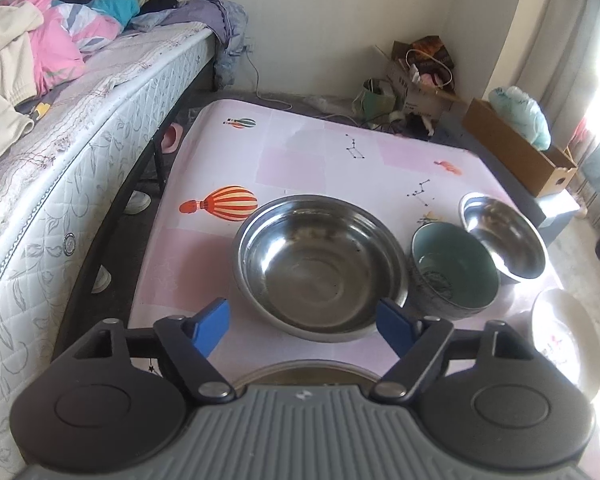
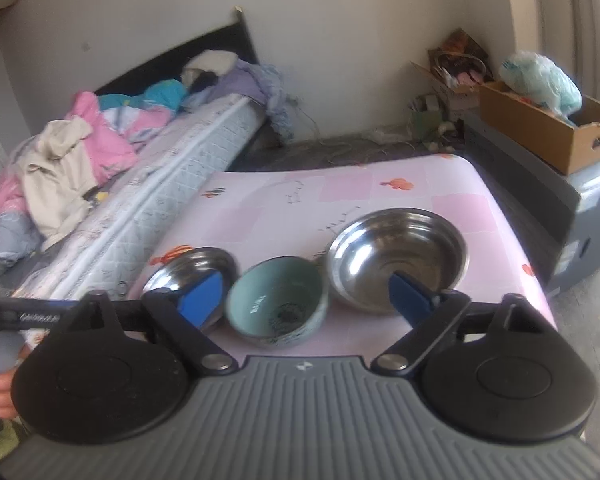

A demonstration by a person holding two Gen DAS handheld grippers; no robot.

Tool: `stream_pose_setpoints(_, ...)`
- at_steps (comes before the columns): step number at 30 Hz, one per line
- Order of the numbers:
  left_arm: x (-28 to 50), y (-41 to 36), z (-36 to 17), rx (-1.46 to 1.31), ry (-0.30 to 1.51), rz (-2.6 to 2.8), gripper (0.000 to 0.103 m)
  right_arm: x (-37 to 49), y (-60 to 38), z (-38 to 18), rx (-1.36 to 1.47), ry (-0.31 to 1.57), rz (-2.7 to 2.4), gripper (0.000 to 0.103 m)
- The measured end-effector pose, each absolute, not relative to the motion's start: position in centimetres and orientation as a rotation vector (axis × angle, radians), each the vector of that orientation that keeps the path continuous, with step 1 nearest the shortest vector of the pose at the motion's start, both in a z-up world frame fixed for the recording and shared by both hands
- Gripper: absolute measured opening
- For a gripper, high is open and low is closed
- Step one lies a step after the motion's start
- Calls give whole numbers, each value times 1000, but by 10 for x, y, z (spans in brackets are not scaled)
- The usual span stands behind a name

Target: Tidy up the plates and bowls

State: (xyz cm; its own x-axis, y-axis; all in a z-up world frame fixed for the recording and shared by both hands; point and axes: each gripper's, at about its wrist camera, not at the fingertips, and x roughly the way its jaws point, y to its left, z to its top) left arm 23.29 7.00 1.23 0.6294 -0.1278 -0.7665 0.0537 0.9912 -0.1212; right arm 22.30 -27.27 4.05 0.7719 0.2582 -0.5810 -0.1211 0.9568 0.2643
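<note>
Teal ceramic bowl: sitting between steel bowls, likely breakable and slick-glazed, best pinched at rim; right gripper hovering spread, empty.

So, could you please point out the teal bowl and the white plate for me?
teal bowl [image 2: 274, 300], right wrist view, inner wall.
white plate [image 1: 560, 340], left wrist view, bare face by the rim.

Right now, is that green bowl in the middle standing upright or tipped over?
Upright. The teal bowl sits on its base on the pink table, opening upward, its inside visible with dark markings at the bottom.
</note>
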Motion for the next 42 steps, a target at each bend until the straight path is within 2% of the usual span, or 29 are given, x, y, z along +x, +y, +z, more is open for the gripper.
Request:
stream_pose_setpoints(2,237,68,8,-82,894,-108,77,239,-279,34,237,686,194,74)
stream_pose_setpoints(4,242,67,4,-81,903,-111,73,252,-283,27,267,714,200,72)
stream_pose_setpoints(9,255,65,-4,-54,926,-86,62,281,-272,-6,318,832,238,52)
stream_pose_setpoints(17,263,69,-12,-39,937,-57,56,323,-245,-55,246,956,182,41)
stream_pose_setpoints(20,264,71,-14,-41,945,-56,55,331,-242,-66,249,980,200,32)
stream_pose_setpoints(23,264,72,-17,-47,953,-55,54,334,-239,-66,253,993,244,15)
stream_pose_setpoints(24,263,73,-17,-50,955,-55,54,334,-236,-64,243,997,259,13)
stream_pose_setpoints(29,263,76,-18,-60,959,-57,54,327,-229,-57,159,1037,284,13)
stream_pose_setpoints(42,265,76,-20,-80,962,-63,54,316,-239,-51,193,1113,319,12)
